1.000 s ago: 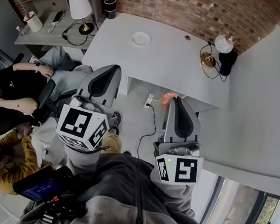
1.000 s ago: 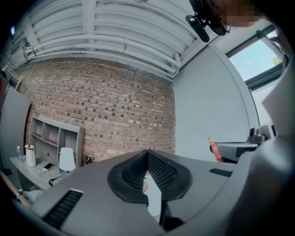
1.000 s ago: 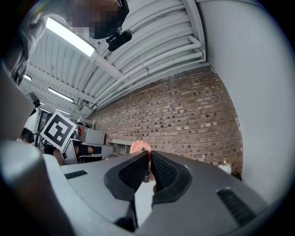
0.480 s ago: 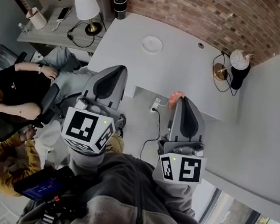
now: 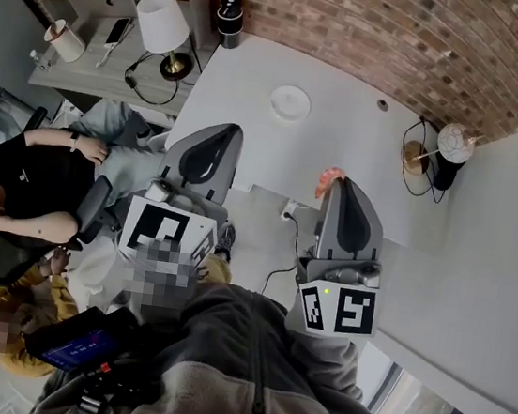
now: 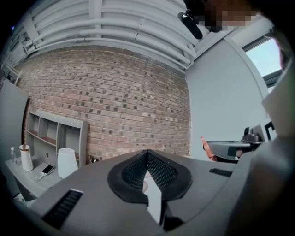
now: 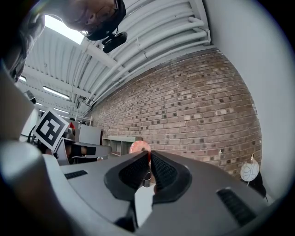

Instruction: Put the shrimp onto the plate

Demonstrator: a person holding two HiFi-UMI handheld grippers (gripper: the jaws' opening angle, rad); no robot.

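Note:
A small white plate (image 5: pixel 291 103) sits on the white table (image 5: pixel 360 158), toward its far side. My right gripper (image 5: pixel 335 183) is shut on a pink-orange shrimp (image 5: pixel 328 178), held in the air by the table's near edge, right of the plate and closer to me. In the right gripper view the shrimp (image 7: pixel 139 147) pokes up from between the shut jaws. My left gripper (image 5: pixel 227 131) is shut and holds nothing; it hangs by the table's near left corner. From the left gripper view the shrimp (image 6: pixel 204 147) shows far off at the right.
A black cylinder (image 5: pixel 230 13) stands at the table's far left corner; a globe lamp (image 5: pixel 454 145) and its cable are at the right. A side desk holds a white lamp (image 5: pixel 162 23). People sit at the left (image 5: pixel 27 171). A power strip (image 5: pixel 289 211) lies on the floor.
Both grippers have come closer to the table, and the right one still holds the shrimp, which has reached the table's near edge. The plate appears nearer in the head view.

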